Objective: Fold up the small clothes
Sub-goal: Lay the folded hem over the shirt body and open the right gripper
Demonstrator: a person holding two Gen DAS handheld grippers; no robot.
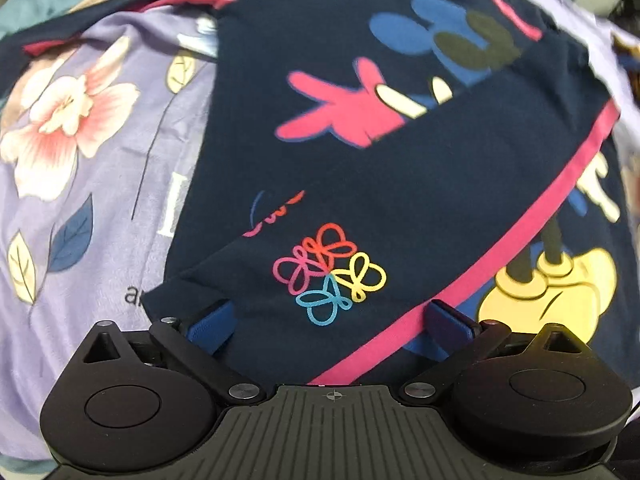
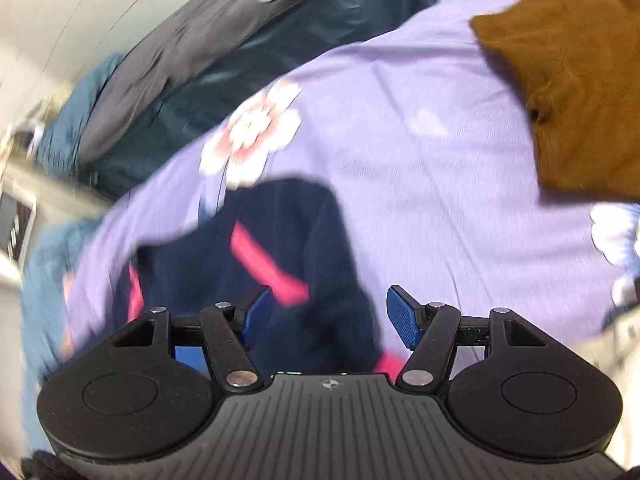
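Item: small navy shirt (image 1: 400, 168), pink trim, cartoon print with a pink glove, blue ears and yellow shoes, plus a four-colour butterfly emblem (image 1: 330, 278). Location: lying on a lilac bedsheet (image 1: 100, 184) printed with pink-and-white flowers and leaves. Condition: partly folded; one layer is turned over the front, its pink-edged hem (image 1: 520, 232) running on a slant across the print. In the left wrist view the shirt fills most of the frame and runs down under the claw. In the right wrist view a bunched part of it (image 2: 280, 248), with a pink band, lies below the claw; this view is blurred.

Item: left claw (image 1: 332, 320). Both blue fingers (image 1: 212, 326) stand wide apart, one at each side of the folded layer's lower edge, with shirt fabric lying between them. Whether the pads touch the cloth cannot be told; they do not press it together.

Item: right claw (image 2: 328, 316). Blue fingers (image 2: 404, 314) apart, nothing clamped; navy fabric lies in the gap, loose of the pads.

Item: brown garment (image 2: 580, 92), on the same sheet, at the upper right of the right wrist view, well apart from the shirt.

Item: dark teal bedding (image 2: 208, 92), beyond the lilac sheet's far edge.
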